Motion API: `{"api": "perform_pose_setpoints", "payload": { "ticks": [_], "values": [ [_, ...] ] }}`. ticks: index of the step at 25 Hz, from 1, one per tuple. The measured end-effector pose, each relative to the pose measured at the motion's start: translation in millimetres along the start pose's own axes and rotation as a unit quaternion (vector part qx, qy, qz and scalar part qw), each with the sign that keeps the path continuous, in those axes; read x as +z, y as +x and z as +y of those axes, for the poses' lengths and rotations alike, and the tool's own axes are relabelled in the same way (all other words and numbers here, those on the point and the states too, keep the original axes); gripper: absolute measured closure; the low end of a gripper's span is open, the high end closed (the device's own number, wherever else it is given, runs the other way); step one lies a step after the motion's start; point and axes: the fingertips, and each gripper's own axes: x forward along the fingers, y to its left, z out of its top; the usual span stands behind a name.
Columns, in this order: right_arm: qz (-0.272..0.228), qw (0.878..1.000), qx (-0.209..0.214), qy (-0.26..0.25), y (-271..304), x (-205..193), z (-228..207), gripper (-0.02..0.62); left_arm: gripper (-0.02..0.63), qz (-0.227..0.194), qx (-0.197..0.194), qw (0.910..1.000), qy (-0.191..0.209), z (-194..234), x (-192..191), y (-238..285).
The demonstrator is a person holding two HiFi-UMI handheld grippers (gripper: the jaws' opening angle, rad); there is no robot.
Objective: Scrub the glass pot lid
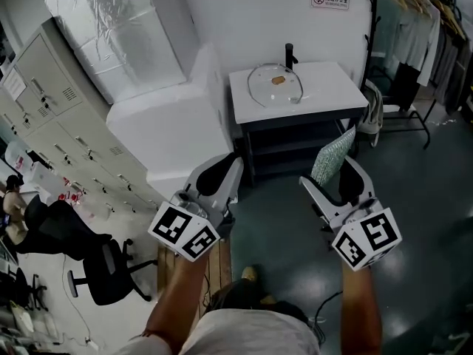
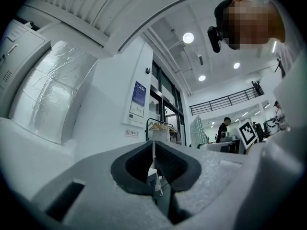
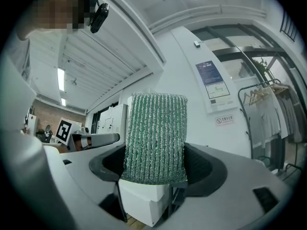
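Note:
The glass pot lid (image 1: 275, 84) lies on a white table (image 1: 332, 87) some way ahead, a brown knob at its middle. Both grippers are held up in front of the body, well short of the table. My right gripper (image 1: 330, 174) is shut on a green ribbed scrubbing sponge (image 1: 332, 156), which stands upright between its jaws (image 3: 155, 138). My left gripper (image 1: 222, 176) is shut with nothing in it; in the left gripper view its dark pads (image 2: 165, 164) meet at a thin seam.
A black tap (image 1: 290, 55) stands at the table's back edge. A large white foam-like block (image 1: 174, 124) sits left of the table, grey lockers (image 1: 44, 102) further left. A clothes rack (image 1: 417, 21) stands at the right. A black office chair (image 1: 107, 268) is at lower left.

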Motion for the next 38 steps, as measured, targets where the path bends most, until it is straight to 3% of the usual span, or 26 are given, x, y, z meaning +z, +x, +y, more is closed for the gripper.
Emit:
{"api": "perform_pose_setpoints", "payload": {
  "ticks": [11,27,38],
  "values": [
    [0.014,1.000,0.003,0.000,47,-21,-50,0.247,0.575,-0.003,0.013,0.9999,-0.007,46,-23,54],
    [0.063,0.998,-0.014,-0.014,232,-55,-167,0.247,0.575,-0.011,0.021,0.9989,-0.039,214,-68,218],
    [0.073,0.997,-0.013,-0.023,297,-67,-219,0.247,0.575,0.004,0.037,0.9974,-0.062,274,-105,284]
  ]
}}
